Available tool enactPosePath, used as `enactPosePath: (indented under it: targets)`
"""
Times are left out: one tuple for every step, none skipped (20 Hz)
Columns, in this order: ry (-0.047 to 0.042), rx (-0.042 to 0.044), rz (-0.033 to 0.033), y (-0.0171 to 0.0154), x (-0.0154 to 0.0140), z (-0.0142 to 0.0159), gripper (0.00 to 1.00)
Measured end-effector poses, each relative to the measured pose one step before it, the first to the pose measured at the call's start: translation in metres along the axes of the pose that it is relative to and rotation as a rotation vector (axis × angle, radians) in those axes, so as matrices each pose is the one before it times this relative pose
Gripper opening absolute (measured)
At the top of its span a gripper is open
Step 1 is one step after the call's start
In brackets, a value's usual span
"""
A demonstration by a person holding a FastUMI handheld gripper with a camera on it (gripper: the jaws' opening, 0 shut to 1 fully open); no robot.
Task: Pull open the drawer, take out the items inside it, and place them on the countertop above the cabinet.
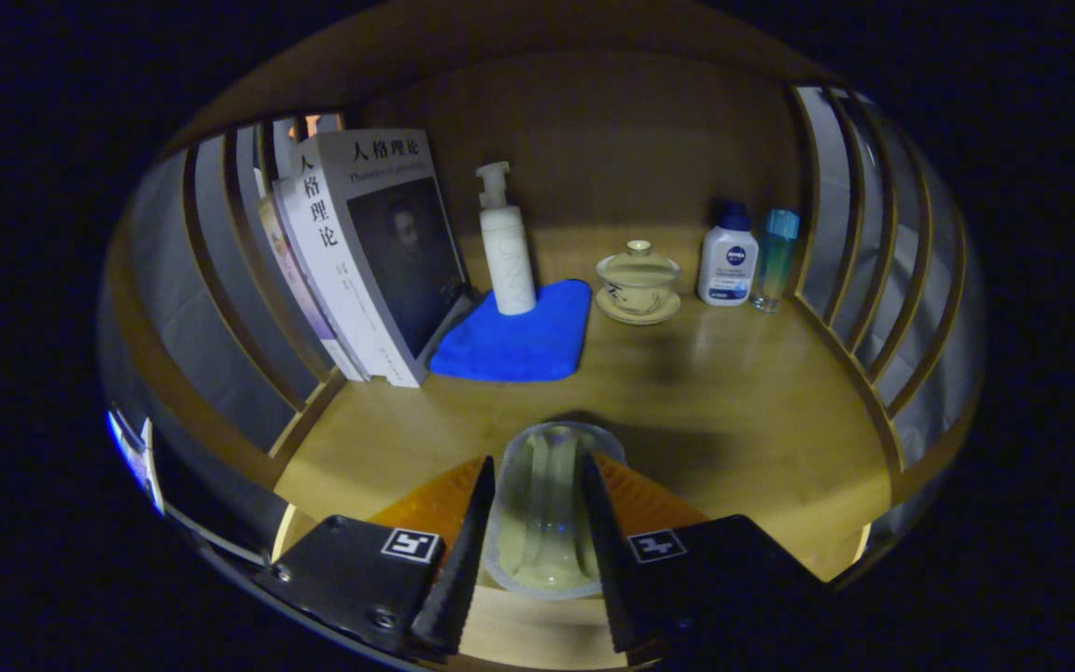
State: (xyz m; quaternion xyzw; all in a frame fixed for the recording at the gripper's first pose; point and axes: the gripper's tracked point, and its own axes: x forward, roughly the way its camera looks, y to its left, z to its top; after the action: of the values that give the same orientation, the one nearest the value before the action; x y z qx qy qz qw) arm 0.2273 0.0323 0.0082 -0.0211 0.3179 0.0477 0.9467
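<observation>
Clear pouch (pixel 549 509) pinched in gripper (pixel 537 523), blue cloth (pixel 517 338), books (pixel 374 252) beyond

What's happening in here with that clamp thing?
A hand-held gripper has its two black jaws closed on a clear, pale plastic container, holding it just above the wooden countertop. Further back stand leaning books, a white pump bottle on a blue cloth, a lidded ceramic teacup and two small bottles.

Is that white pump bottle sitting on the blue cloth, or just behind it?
Touching. In the gripper view, the white pump bottle stands with its base on the folded blue cloth, well beyond the fingers.
</observation>
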Motion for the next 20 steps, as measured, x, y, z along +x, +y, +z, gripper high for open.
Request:
enactPosePath:
  targets:
    - [-0.01034, -0.00263, -0.00506, -0.00033, -0.00020, 0.00002, 0.63]
    - [-0.02219, -0.00376, -0.00177, -0.00025, -0.00151, 0.00178, 0.66]
    - [-0.01928, -0.00257, 0.00032, 0.00143, -0.00120, 0.00093, 0.66]
    - [-0.02039, 0.00106, 0.00055, 0.00086, -0.00168, 0.00084, 0.66]
    - [-0.01915, 0.00354, 0.00529, 0.00031, -0.00117, 0.00041, 0.66]
    - [-0.02004, 0.00248, -0.00065, -0.00005, -0.00210, 0.00136, 0.66]
    - [-0.02991, -0.00155, -0.00760, -0.00193, -0.00560, 0.00173, 0.66]
    - [-0.03425, -0.00252, -0.00034, -0.00043, -0.00596, 0.00228, 0.66]
    - [-0.03041, -0.00636, 0.00528, 0.00171, -0.00535, 0.00021, 0.66]
    - [-0.02220, -0.00543, -0.00621, -0.00124, -0.00690, 0.00027, 0.66]
    - [-0.02979, -0.00738, -0.00354, -0.00203, -0.01011, -0.00058, 0.67]
    - [-0.02777, -0.00468, -0.00519, 0.00009, -0.00840, 0.00030, 0.73]
    - [-0.01643, -0.00886, -0.00461, 0.00013, -0.00579, -0.00283, 0.79]
    - [-0.01079, -0.00664, 0.00347, 0.00156, -0.00637, -0.00409, 0.85]
    - [-0.00866, -0.00500, 0.00491, 0.00220, -0.00623, -0.00265, 0.91]
    - [-0.01357, -0.00760, -0.00395, 0.00019, -0.00804, -0.00220, 0.96]
    - [-0.02721, -0.00096, -0.00290, -0.00077, -0.00725, -0.00010, 0.96]
    - [-0.02558, 0.00089, -0.00546, -0.00062, -0.00717, 0.00154, 0.96]
    - [-0.01842, -0.00033, -0.00451, -0.00031, -0.00979, -0.00162, 0.96]
    - [-0.01767, 0.00268, 0.00142, 0.00108, -0.00988, -0.00024, 0.96]
